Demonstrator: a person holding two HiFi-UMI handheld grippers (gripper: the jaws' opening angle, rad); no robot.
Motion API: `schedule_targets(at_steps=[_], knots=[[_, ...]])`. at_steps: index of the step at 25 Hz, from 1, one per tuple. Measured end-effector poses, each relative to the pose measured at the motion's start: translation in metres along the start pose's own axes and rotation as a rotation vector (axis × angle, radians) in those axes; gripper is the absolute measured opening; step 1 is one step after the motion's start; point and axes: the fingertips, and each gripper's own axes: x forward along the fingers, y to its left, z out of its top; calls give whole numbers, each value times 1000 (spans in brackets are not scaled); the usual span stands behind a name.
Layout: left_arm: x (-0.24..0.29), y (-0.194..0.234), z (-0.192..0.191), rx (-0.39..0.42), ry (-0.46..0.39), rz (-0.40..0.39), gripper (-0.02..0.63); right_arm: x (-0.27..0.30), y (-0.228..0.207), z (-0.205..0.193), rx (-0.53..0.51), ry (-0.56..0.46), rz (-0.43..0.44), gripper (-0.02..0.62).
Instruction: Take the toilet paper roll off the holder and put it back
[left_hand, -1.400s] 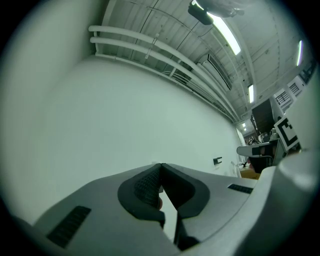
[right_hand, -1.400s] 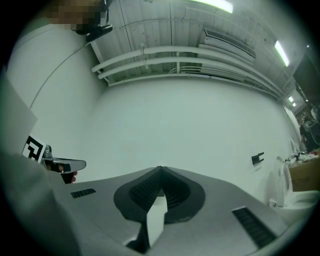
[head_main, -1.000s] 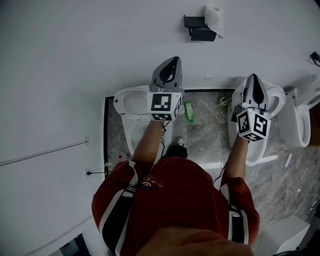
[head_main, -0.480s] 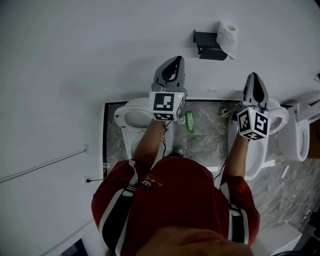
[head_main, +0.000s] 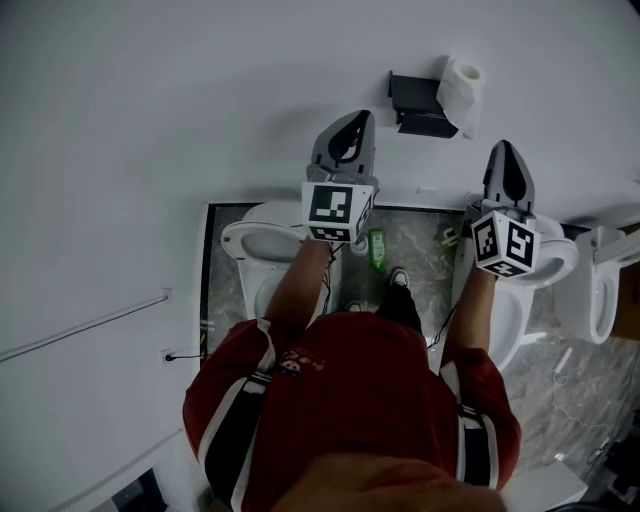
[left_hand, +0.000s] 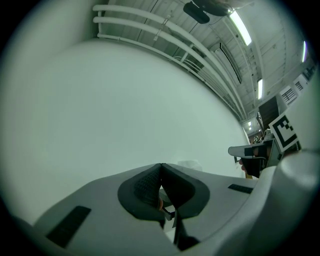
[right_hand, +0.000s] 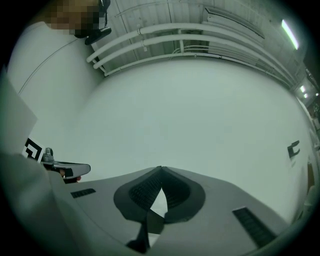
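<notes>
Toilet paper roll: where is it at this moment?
Head view, upper right of centre: the toilet paper roll sits on the black holder on the white wall, above the gap between left claw and right claw, touched by neither.

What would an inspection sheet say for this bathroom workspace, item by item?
surface: white wall, bare around the holder; grey stone floor.
job's things: toilet paper roll sits on the black holder.
clutter: green bottle on the floor.
grippers: left tongs shut, empty; right tongs shut, empty; both apart from the roll.
cables: thin cable at a wall socket, low on the left.
surroundings: white toilet at the left, two more at the right; the person's shoe.
</notes>
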Motion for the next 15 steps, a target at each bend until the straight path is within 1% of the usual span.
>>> schedule_targets(at_steps=[6, 15], knots=[[43, -3, -8, 16, 6, 48, 18, 48, -28, -14, 21, 10, 69, 9], [90, -10, -15, 39, 17, 79, 18, 94, -49, -23, 39, 4, 141, 11]])
